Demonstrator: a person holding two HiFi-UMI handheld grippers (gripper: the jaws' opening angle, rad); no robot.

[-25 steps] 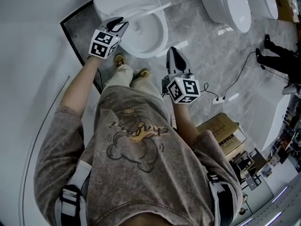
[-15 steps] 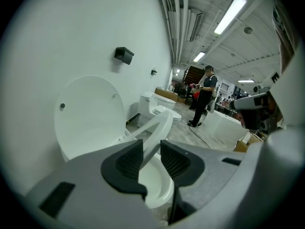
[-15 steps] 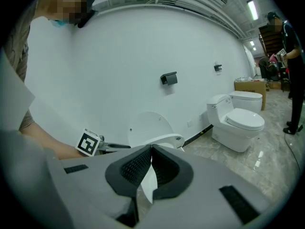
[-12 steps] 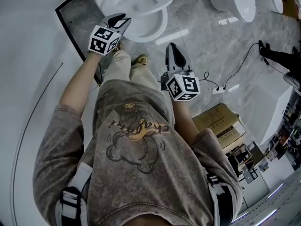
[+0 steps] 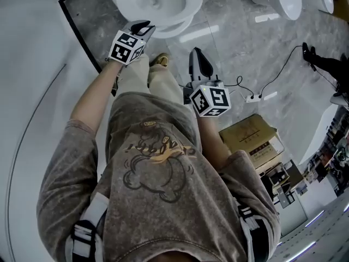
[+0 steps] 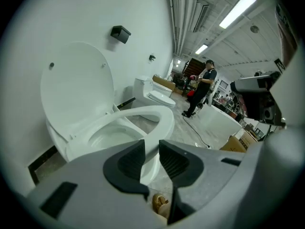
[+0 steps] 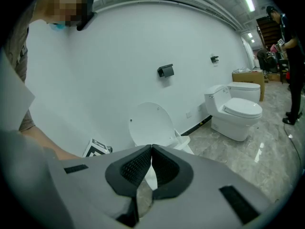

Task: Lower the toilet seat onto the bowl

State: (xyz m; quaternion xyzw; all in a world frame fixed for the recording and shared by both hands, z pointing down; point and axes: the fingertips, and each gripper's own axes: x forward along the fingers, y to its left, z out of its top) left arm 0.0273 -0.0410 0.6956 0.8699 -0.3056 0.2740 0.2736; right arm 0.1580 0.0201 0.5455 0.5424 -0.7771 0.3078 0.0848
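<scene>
Toilet seat [image 6: 159, 114]: white ring, hinged at the back of the bowl [image 6: 102, 140]. In the left gripper view I read its front edge as raised a little off the rim, not yet seated. From the head view it looks almost flat.
Lid [image 6: 76, 87]: upright against the wall, apart from the seat.
Left gripper [image 6: 151, 147]: low, just in front of the bowl. Its fingers [image 6: 129, 162] stand a narrow gap apart and have just been closing, with nothing between the pads. The seat's rim shows beyond the gap, ungripped.
Right gripper [image 7: 151, 149]: off to the side, apart from the toilet. Its fingers [image 7: 138, 167] are closed tip to tip and hold nothing.
Step in hand: I judge the lowering nearly complete, with the last drop onto the rim outstanding.
Method: I would bring the left fingers onto the front of the ring from above, ease it down level, and confirm contact all round before withdrawing.
Risk: letting it fall could slam it, and a sideways push could strain the hinge.
</scene>
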